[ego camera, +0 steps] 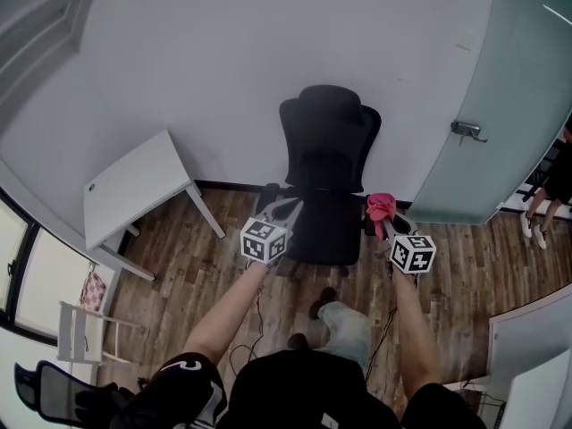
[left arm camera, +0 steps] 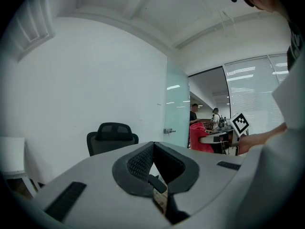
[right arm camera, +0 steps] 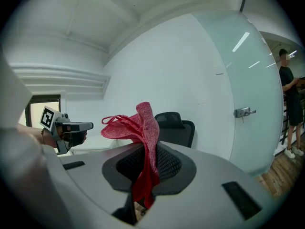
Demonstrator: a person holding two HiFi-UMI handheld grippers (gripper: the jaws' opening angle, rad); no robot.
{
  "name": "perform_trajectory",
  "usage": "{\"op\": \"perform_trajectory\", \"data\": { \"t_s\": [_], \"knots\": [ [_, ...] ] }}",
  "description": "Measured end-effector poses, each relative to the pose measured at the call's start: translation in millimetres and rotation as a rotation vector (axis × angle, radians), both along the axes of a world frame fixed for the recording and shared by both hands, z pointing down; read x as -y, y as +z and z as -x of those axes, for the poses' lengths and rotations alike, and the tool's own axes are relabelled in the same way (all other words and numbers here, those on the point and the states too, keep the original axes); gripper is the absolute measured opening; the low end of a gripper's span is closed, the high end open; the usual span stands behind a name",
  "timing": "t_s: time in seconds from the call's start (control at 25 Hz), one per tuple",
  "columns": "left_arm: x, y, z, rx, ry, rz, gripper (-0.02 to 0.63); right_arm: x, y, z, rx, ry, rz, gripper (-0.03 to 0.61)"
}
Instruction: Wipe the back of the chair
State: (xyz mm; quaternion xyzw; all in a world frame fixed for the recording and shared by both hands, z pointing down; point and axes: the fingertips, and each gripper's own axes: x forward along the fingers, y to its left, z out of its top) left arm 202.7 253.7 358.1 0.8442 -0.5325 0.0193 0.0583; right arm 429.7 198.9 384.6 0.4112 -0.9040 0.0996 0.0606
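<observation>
Against the white wall: we face the black office chair (ego camera: 329, 141) on the wood floor (ego camera: 500, 257), between a white table (ego camera: 134, 186) and a frosted glass door (ego camera: 500, 96).
Left gripper (ego camera: 288, 207): jaws pressed together with nothing between them, over the seat's table-side edge.
Right gripper (ego camera: 386, 224): jaws clamped on a red mesh cloth (ego camera: 380, 206) (loose end flopping upward), at the seat's door-side edge.
Chair back: apart from both our grippers.

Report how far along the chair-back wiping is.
Done: the red cloth is clamped in the right hand-held gripper. In hand: both are held short of the chair; the left hand-held gripper is shut and empty. Left: the cloth is not yet on its back, so all the wiping.
</observation>
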Motion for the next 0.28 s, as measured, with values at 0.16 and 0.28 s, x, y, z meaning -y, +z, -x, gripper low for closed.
{"op": "perform_trajectory", "data": {
  "t_s": [0.16,0.28],
  "knots": [
    [1.4,-1.6,2.1,0.0,0.006,-0.002,0.025,-0.4,-2.1,3.1,-0.002,0.001,-0.006,0.066],
    [2.7,-5.7,3.7,0.0,0.008,-0.009,0.025,0.5,-5.6,5.9,-0.001,0.003,-0.012,0.066]
  ]
}}
